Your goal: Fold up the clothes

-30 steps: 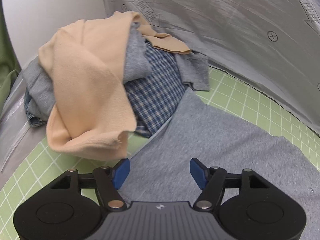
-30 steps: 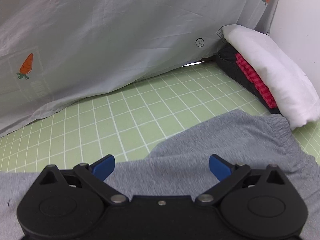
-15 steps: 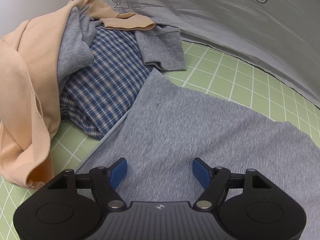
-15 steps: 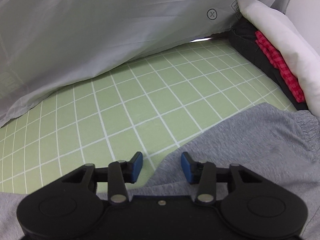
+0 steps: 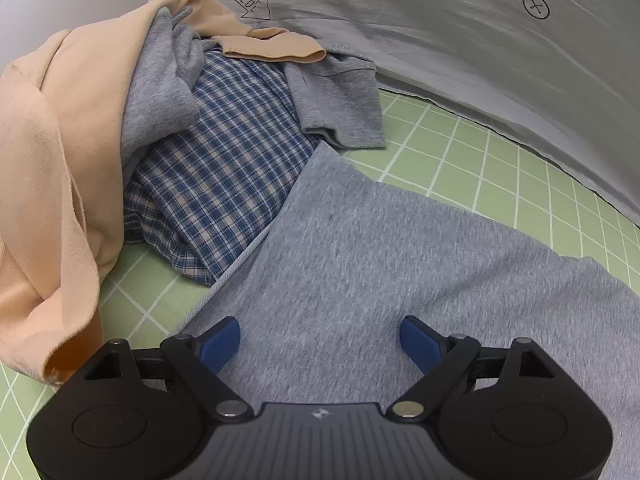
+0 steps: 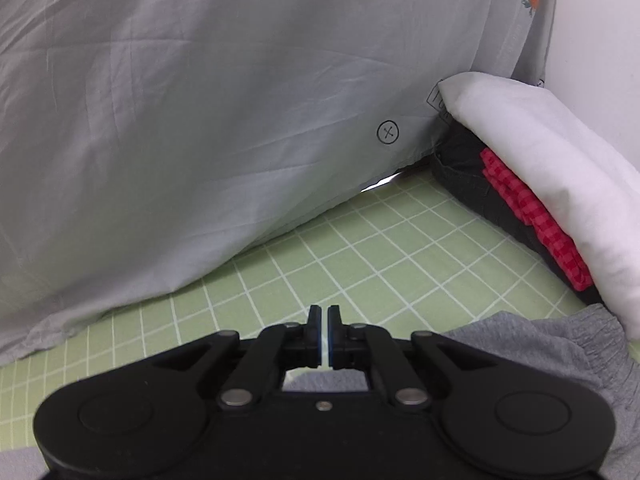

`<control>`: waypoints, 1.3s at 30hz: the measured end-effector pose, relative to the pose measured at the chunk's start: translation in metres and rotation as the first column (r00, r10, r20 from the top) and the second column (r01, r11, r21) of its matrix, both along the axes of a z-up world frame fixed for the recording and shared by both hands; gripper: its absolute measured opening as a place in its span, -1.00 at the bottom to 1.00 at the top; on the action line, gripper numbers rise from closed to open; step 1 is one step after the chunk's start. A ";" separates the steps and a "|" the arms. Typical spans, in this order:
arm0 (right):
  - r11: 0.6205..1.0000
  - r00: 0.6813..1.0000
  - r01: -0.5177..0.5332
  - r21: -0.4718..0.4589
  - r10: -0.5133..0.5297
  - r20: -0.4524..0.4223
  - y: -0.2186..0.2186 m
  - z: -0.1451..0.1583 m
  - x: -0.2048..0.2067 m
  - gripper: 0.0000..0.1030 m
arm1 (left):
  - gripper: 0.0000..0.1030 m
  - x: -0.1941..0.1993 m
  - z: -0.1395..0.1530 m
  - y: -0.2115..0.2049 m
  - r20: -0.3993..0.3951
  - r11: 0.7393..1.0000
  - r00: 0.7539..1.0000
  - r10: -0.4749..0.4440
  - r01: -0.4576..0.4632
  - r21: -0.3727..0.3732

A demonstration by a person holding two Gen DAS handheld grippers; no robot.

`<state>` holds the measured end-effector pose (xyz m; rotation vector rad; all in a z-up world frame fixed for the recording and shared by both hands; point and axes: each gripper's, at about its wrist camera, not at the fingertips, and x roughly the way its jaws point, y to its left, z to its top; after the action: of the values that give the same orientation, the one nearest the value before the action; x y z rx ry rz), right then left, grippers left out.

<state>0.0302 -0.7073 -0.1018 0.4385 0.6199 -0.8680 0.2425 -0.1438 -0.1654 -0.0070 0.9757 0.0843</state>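
Grey sweat shorts (image 5: 360, 280) lie flat on the green grid mat (image 5: 500, 168). My left gripper (image 5: 320, 340) hovers low over them, its blue pads (image 5: 220, 344) wide apart with nothing between. In the right wrist view the shorts (image 6: 540, 344) show their gathered waistband at the lower right. There my right gripper (image 6: 324, 320) is shut at the cloth's far edge. Grey fabric shows just under the pads, and the pinch itself is mostly hidden.
A loose pile sits left of the shorts: a peach garment (image 5: 52, 160), a blue plaid shirt (image 5: 224, 160) and a grey top (image 5: 160, 92). A grey printed sheet (image 6: 200, 120) hangs along the back. A folded stack, white (image 6: 540, 152) over red check (image 6: 532, 216) over black (image 6: 468, 176), stands at right.
The right gripper's fingers closed from wide open to shut at the shorts' edge. My left gripper moved forward and right over the shorts and stayed open.
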 end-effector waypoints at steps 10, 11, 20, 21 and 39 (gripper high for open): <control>0.996 0.994 -0.092 0.012 0.093 -0.058 0.056 -0.008 -0.033 0.73 | 0.80 -0.002 0.005 0.003 -0.019 1.000 1.000 -0.016 0.016 0.005; 0.995 0.993 -0.103 0.014 0.104 -0.055 0.064 -0.008 -0.041 0.85 | 0.80 -0.007 0.009 0.003 -0.011 0.999 0.999 -0.031 0.031 0.007; 0.988 0.989 -0.148 -0.034 0.147 -0.027 0.134 0.017 -0.154 1.00 | 0.80 -0.103 0.071 -0.004 0.096 0.980 0.977 -0.189 0.193 -0.040; 0.989 0.989 -0.147 -0.033 0.147 -0.015 0.140 0.019 -0.168 1.00 | 0.80 -0.118 0.076 -0.007 0.104 0.978 0.974 -0.201 0.206 -0.042; 0.993 0.990 -0.056 0.107 0.069 -0.120 0.080 -0.013 -0.348 1.00 | 0.80 -0.328 0.048 -0.056 -0.009 0.986 0.991 -0.134 0.132 -0.105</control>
<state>-0.3177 -0.6268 -0.1152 0.4586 0.7913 -0.8101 -0.0852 -0.1999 -0.1174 -0.0372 0.9930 -0.0894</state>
